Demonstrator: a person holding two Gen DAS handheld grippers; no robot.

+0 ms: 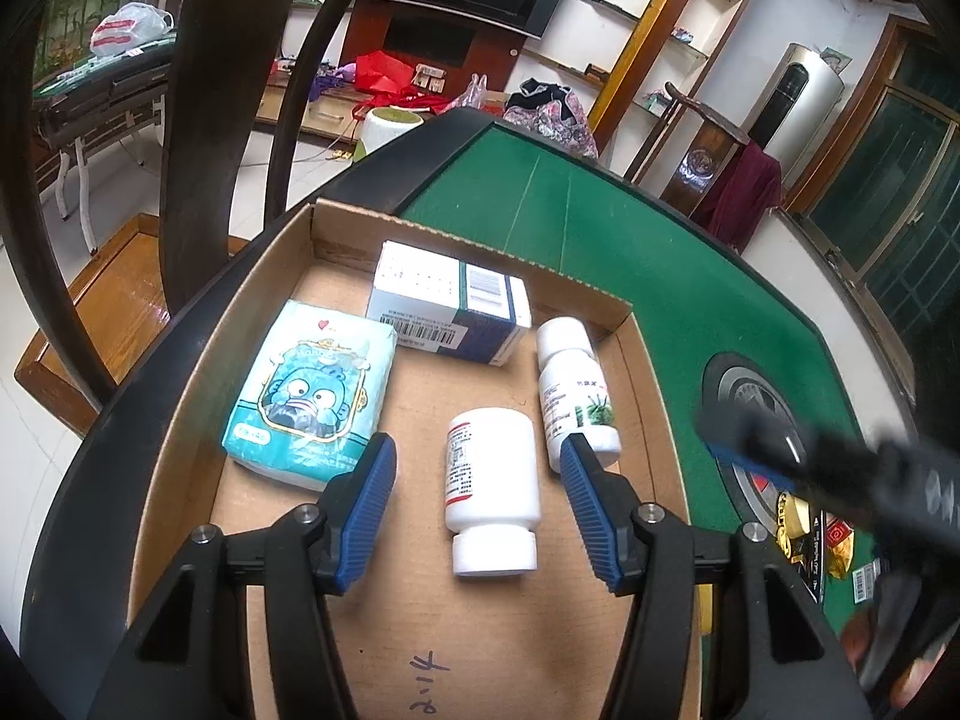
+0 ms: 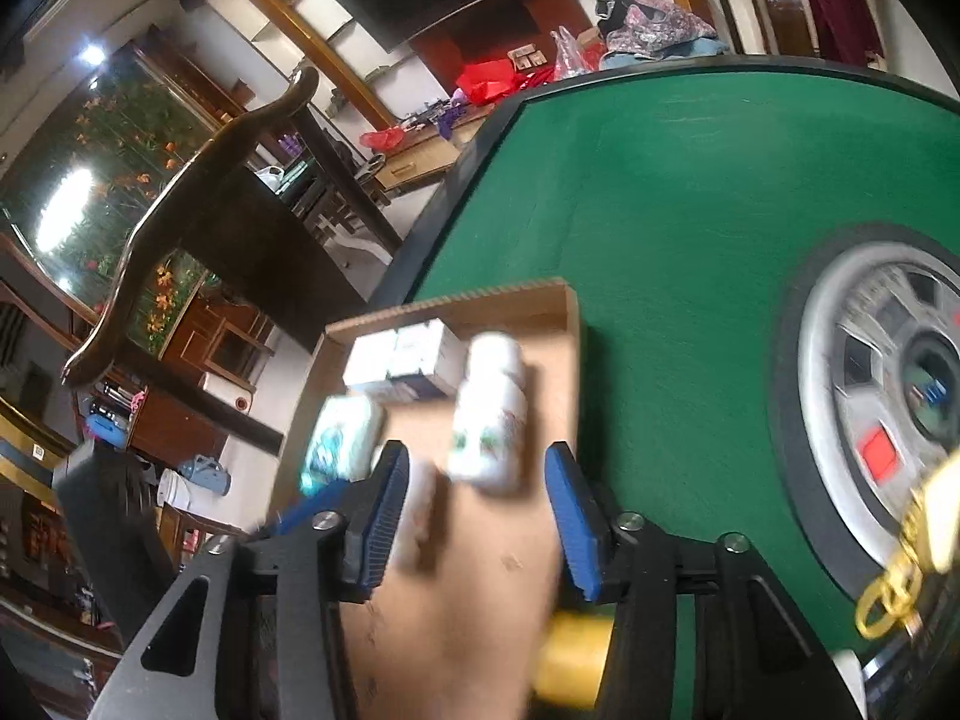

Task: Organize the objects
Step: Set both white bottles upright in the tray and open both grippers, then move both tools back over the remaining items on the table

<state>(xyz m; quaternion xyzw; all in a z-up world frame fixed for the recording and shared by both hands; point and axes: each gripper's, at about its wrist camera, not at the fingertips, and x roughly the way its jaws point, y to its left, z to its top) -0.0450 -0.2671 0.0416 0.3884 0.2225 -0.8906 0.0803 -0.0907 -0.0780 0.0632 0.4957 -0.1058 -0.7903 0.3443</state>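
Observation:
A shallow cardboard box [image 1: 642,372] sits on the green table. Inside lie a blue cartoon tissue pack [image 1: 312,396], a white and blue medicine box [image 1: 450,306], a white bottle with a green plant label [image 1: 576,396] and a plain white bottle [image 1: 489,492]. My left gripper [image 1: 477,450] hangs open over the plain bottle, its blue pads either side and apart from it. My right gripper [image 2: 477,462] is open and holds nothing; the view is blurred, and the green-label bottle [image 2: 489,426] shows beyond its fingers. It also appears as a dark blur, the right gripper [image 1: 780,456], beside the box.
A round silver hub [image 2: 888,396] is set in the table's green felt [image 2: 660,210]. Gold-wrapped items [image 1: 792,522] lie right of the box, and a yellow object [image 2: 570,660] shows under the right gripper. A dark wooden chair [image 1: 228,90] stands behind the table's black rim.

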